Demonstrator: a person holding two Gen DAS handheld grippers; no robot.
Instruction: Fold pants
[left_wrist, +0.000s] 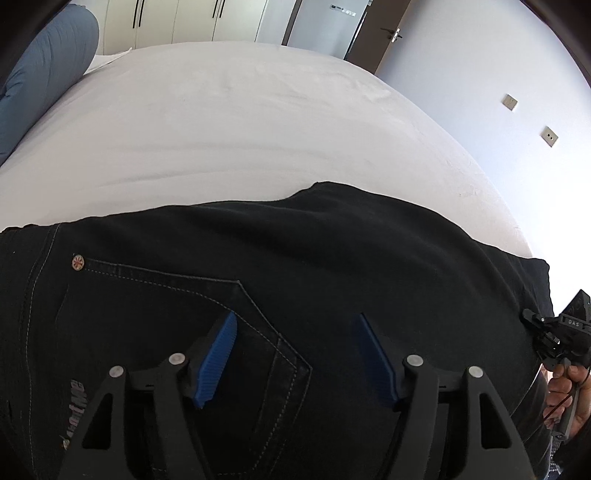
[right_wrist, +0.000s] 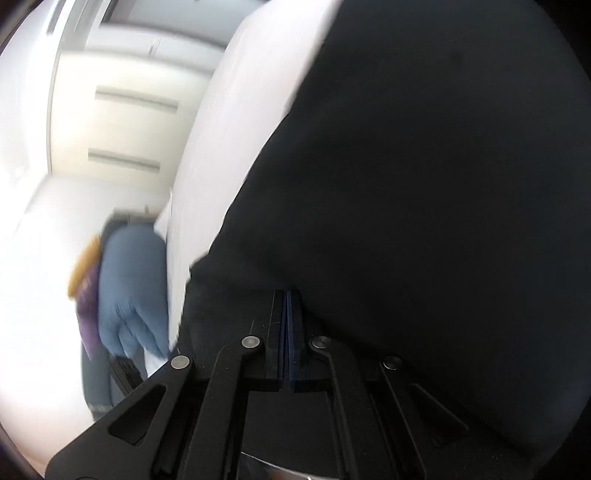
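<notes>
Black jeans (left_wrist: 332, 258) lie spread across the near part of a white bed (left_wrist: 240, 118), back pocket (left_wrist: 207, 325) up, with a round rivet (left_wrist: 78, 262) at its corner. My left gripper (left_wrist: 297, 315) hangs just over the pocket, open, its blue pads (left_wrist: 218, 354) wide apart with nothing pinched. My right gripper (left_wrist: 529, 316) shows at the right edge of the jeans, held by a hand (left_wrist: 565, 391). The blurred right wrist view shows that right gripper (right_wrist: 288, 293) shut, pads together against the black jeans (right_wrist: 424, 184); I see no fabric between them.
A blue-grey bundle (left_wrist: 48, 74) sits at the bed's far left, also the blue-grey bundle (right_wrist: 129, 288) beside a purple item (right_wrist: 88, 302). Wardrobe doors (left_wrist: 177, 18) and a room door (left_wrist: 373, 37) stand beyond the bed. Wall sockets (left_wrist: 549, 136) are on the right.
</notes>
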